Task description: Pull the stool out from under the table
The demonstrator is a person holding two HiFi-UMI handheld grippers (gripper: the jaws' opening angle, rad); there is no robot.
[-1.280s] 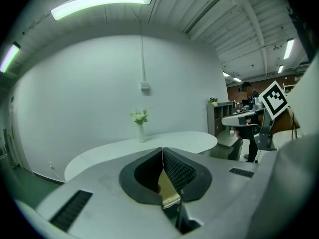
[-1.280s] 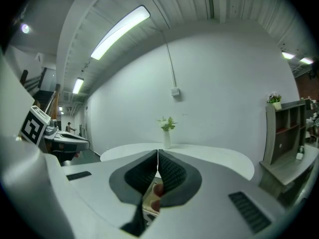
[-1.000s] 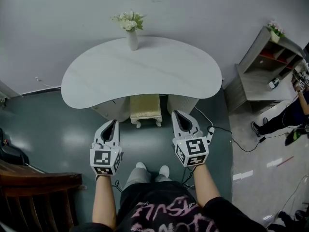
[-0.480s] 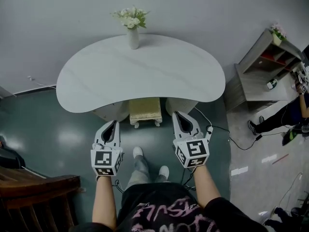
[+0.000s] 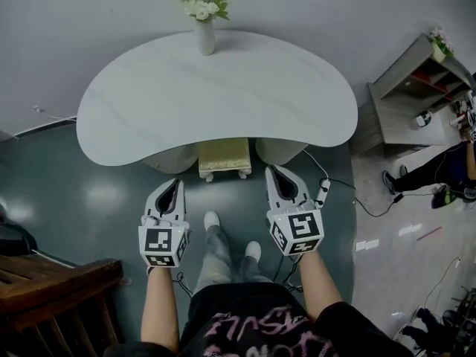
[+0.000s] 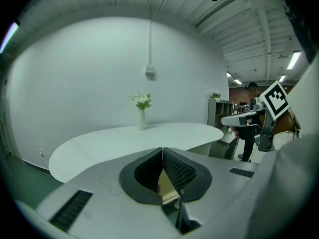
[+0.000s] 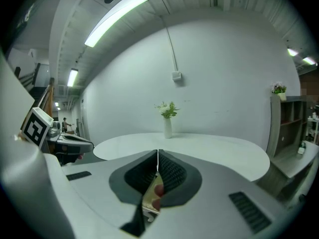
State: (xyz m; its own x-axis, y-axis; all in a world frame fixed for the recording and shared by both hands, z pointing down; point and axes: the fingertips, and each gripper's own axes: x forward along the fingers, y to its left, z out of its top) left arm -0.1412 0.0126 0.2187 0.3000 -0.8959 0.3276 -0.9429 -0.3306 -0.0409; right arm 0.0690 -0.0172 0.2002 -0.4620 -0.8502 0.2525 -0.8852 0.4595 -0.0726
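The white kidney-shaped table [image 5: 216,103] stands against a pale wall, and the stool [image 5: 223,157] is tucked under its near edge. Only the stool's cream padded top and short white front legs stick out from beneath the tabletop, between the table's two rounded bases. At the far edge of the table a white vase [image 5: 204,37] holds pale flowers. The left gripper [image 5: 176,184] hangs in front of the table's near edge, off to the left of the stool and clear of it. Its jaws are pressed together with nothing held between them. The right gripper [image 5: 275,172] sits in front of the same edge, to the right of the stool and closer to the table than the left one. It is also clamped tight on nothing and touches neither the stool nor the table. In each gripper view the ribbed pads meet in a thin line. A pale yellowish sliver below them is probably the stool's seat, though too little shows to be sure. The person's feet [image 5: 213,220] stand on the grey-green floor in front of the table, between the two grippers. A black cable [image 5: 343,193] trails on the floor off the table's right end, where a grey shelf unit [image 5: 401,99] stands.
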